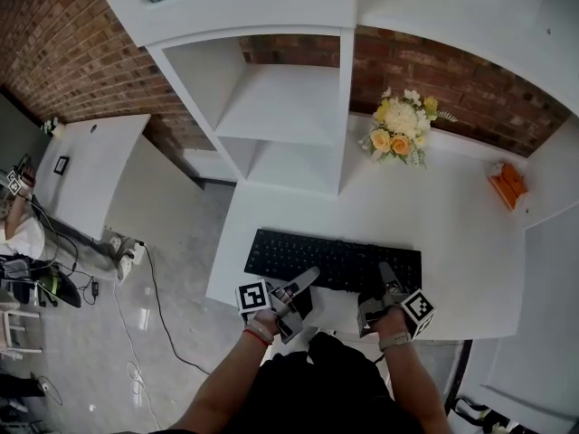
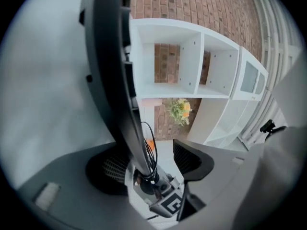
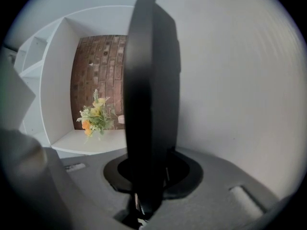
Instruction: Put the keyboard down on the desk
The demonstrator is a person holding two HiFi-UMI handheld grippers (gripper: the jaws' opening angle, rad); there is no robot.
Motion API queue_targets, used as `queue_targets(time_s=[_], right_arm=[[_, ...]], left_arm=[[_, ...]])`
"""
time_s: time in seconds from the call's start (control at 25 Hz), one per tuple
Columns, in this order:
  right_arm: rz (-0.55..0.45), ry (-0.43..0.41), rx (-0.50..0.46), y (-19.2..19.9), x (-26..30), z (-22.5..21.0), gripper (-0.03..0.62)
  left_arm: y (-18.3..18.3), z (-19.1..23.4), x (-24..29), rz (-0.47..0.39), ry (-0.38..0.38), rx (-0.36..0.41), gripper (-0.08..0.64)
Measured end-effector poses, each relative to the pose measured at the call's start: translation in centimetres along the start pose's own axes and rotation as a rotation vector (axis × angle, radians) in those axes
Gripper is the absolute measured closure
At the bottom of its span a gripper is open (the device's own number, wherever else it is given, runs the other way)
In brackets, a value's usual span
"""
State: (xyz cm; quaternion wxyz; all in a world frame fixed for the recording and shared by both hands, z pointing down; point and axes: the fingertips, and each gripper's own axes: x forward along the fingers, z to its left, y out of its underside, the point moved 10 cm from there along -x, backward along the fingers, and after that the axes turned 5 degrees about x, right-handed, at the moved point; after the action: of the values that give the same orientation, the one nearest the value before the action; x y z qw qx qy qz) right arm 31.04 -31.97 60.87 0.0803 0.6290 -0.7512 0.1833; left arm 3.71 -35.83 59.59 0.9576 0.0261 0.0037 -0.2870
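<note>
A black keyboard (image 1: 335,260) lies flat along the front part of the white desk (image 1: 452,233). My right gripper (image 1: 382,293) is shut on its near edge at the right; in the right gripper view the dark slab (image 3: 149,95) stands clamped between the jaws of the right gripper (image 3: 146,176). At the keyboard's near left corner, my left gripper (image 1: 294,298) is open. In the left gripper view the keyboard (image 2: 115,80) runs past one pad of the left gripper (image 2: 148,169), with a clear gap to the other pad (image 2: 192,159). Its coiled cable (image 2: 147,152) hangs there.
A bunch of yellow and white flowers (image 1: 403,132) stands at the back of the desk, an orange object (image 1: 509,183) at its right end. A white shelf unit (image 1: 280,107) rises at the back left. A second white table (image 1: 86,170) and floor cables (image 1: 127,251) lie to the left.
</note>
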Motion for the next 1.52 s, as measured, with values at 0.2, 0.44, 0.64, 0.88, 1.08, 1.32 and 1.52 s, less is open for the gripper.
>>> queue_targets(time_s=[0.2,0.44,0.64,0.88,1.08,1.32,1.52], right_arm=[[0.001,0.034,0.015,-0.6,0.2,-0.5,0.518],[0.006,0.051,0.021,-0.9,0.4,-0.9,0.517],[0.028,0.042,0.035,-0.9,0.5,-0.2,0.51],[0.118,-0.03,-0.023,-0.5,0.5,1.0,0.404],[0.221,-0.069,-0.096,-0.3,-0.2,1.8,0.341],[0.422,-0.09,-0.339,0.4,-1.7,2.5,0.276],[0.664,-0.036,-0.57,2.0,-2.8,2.6,0.276]], left_arm=[[0.8,-0.6,-0.5,0.182,-0.052,0.208,0.294],[1.4,-2.4,0.1,0.399,-0.296,0.588,0.389],[1.8,-2.8,0.4,0.452,-0.433,0.746,0.532],[2.2,-2.4,0.1,0.413,-0.434,0.681,0.563],[2.0,-2.6,0.2,0.379,-0.433,0.663,0.561],[1.6,-2.5,0.0,0.324,-0.416,0.606,0.563],[1.8,-3.0,0.8,0.365,-0.392,0.63,0.563]])
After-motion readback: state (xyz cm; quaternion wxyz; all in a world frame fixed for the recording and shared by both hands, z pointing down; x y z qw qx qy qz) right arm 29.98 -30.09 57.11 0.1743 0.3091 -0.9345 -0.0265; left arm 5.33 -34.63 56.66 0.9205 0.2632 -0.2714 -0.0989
